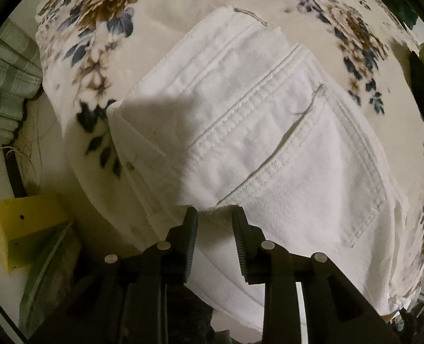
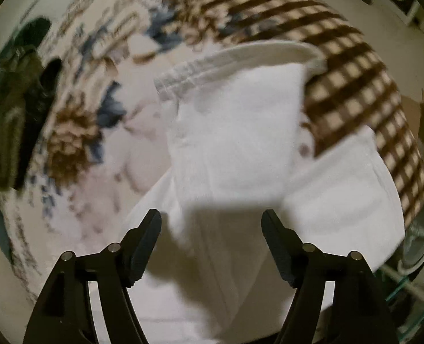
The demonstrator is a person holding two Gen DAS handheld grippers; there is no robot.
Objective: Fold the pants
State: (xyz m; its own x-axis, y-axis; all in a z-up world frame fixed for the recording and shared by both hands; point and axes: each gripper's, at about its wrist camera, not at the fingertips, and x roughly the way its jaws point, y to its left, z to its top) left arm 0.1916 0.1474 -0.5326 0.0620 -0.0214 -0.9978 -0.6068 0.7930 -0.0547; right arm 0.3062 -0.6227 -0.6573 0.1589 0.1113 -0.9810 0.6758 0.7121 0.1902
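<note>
White denim pants lie folded on a floral blanket, back pocket facing up. My left gripper hovers at the near edge of the pants, jaws a narrow gap apart with nothing clearly between them. In the right wrist view the pants are blurred, a hem or waistband edge showing at the top. My right gripper is open wide above the white fabric and holds nothing.
A yellow block and a glass-like edge sit at lower left. Green plaid cloth is at far left. A brown checked blanket lies beyond the pants. Dark clothing lies at left.
</note>
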